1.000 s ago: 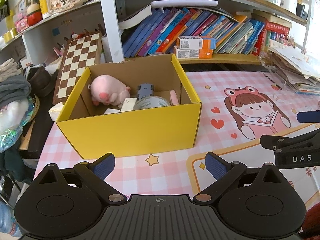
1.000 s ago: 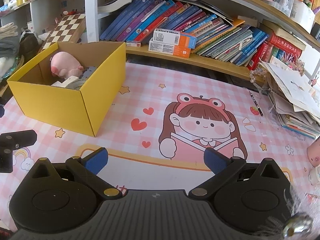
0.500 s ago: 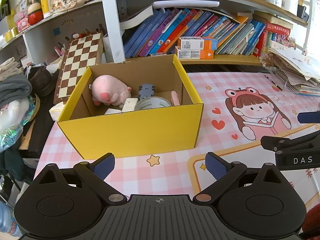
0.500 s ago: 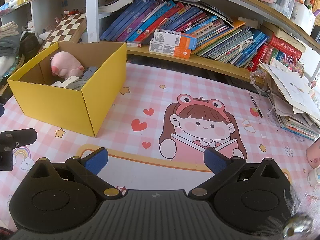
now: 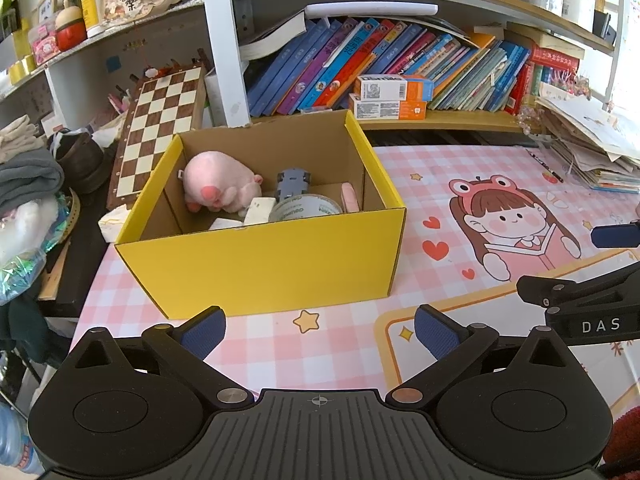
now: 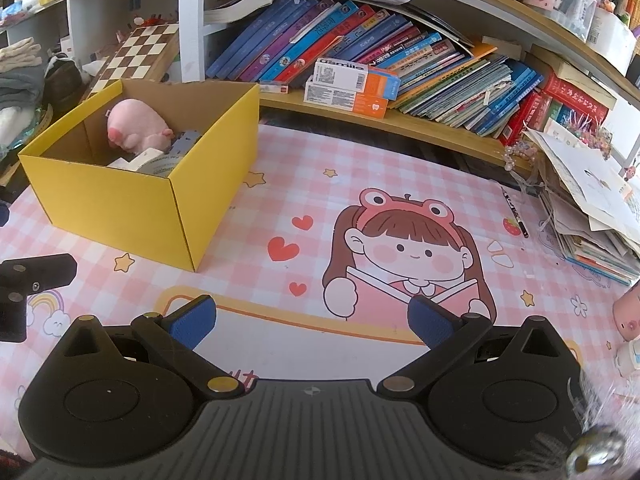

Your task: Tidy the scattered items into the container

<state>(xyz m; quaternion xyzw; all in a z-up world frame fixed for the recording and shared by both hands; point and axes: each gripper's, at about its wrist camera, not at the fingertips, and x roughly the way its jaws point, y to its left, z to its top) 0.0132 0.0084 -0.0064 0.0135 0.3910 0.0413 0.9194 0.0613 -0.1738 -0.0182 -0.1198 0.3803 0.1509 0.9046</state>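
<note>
Gaping wide, both fingers pairs empty: left gripper hovers over table, yellow box just ahead of fingertips, plush pig, tape roll, grey toy car inside. Right gripper over cartoon mat; box far left; small pink figure at right edge.

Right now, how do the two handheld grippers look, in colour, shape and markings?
Both grippers, left gripper and right gripper, look alike: matte black ribbed body, two round black housings, angled black arms with metal pivot pins, and blue textured pads. Seen from the left wrist view, the right one's side bears white letters "DAS".
</note>
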